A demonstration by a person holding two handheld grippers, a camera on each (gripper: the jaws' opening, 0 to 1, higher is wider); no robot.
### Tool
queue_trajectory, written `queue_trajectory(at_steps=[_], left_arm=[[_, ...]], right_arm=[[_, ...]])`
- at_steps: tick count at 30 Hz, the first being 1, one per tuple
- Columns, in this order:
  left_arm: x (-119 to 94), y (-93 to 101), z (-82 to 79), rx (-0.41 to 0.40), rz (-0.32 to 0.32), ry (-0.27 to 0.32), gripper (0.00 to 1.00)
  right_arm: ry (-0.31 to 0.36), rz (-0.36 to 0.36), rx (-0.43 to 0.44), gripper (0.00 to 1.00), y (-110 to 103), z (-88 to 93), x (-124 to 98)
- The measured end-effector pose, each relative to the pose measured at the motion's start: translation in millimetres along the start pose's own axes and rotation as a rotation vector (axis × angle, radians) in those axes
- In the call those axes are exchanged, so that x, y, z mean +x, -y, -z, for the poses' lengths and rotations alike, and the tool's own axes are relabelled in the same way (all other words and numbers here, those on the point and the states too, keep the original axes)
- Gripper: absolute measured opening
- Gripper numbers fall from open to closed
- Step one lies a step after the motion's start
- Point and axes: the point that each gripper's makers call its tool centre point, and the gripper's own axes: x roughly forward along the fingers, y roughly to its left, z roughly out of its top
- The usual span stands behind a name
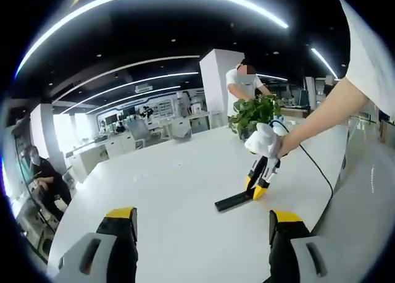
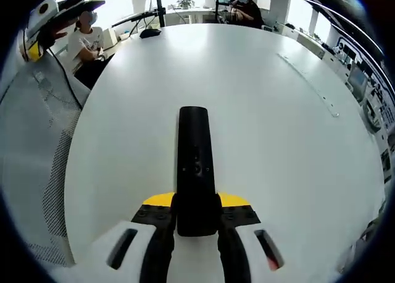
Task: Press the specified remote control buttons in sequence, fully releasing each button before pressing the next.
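Note:
A black remote control (image 2: 195,162) lies lengthwise on the white table (image 2: 290,159), buttons up, pointing away from me. Its near end sits between the yellow-tipped jaws of my right gripper (image 2: 196,207), which press on both of its sides. In the left gripper view that same gripper (image 1: 259,185) tilts down onto the end of the remote (image 1: 232,201), held by a person's arm (image 1: 321,113). My left gripper (image 1: 202,220) hovers above the table (image 1: 166,190) with its jaws wide apart and nothing between them, a short way from the remote.
A potted plant (image 1: 256,112) stands on the table behind the remote, with a person (image 1: 245,80) beyond it. A black cable (image 1: 322,172) runs over the table edge. A mesh chair (image 2: 37,147) is beside the table's left edge. Seated people (image 2: 86,39) are nearby.

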Motion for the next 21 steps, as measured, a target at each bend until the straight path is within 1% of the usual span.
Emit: queue_trajectory(at_steps=[8, 14, 17, 19, 20, 21], left_arm=[[0.2, -4.2, -0.8, -0.006, -0.017, 0.003, 0.92], [0.3, -4.4, -1.3, -0.004, -0.019, 0.005, 0.92], [0.1, -4.0, -1.0, -0.003, -0.019, 0.003, 0.92], [-0.1, -4.3, -1.3, -0.001, -0.022, 0.005, 0.92], [-0.2, -4.5, -1.4, 0.000, -0.024, 0.005, 0.92], [-0.5, -5.1, -1.5, 0.000, -0.028, 0.006, 0.92]], right_arm=[[0.005, -0.009, -0.008, 0.24, 8.2, -3.4, 1.6], [0.012, -0.008, -0.004, 0.25, 6.9, -3.6, 1.7], [0.021, -0.003, 0.016, 0.25, 6.4, -4.2, 1.6], [0.061, -0.004, 0.072, 0.27, 4.7, -9.5, 1.7], [0.093, -0.018, 0.095, 0.31, 1.3, -16.8, 0.0], [0.110, -0.023, 0.092, 0.33, -0.5, -21.7, -1.9]])
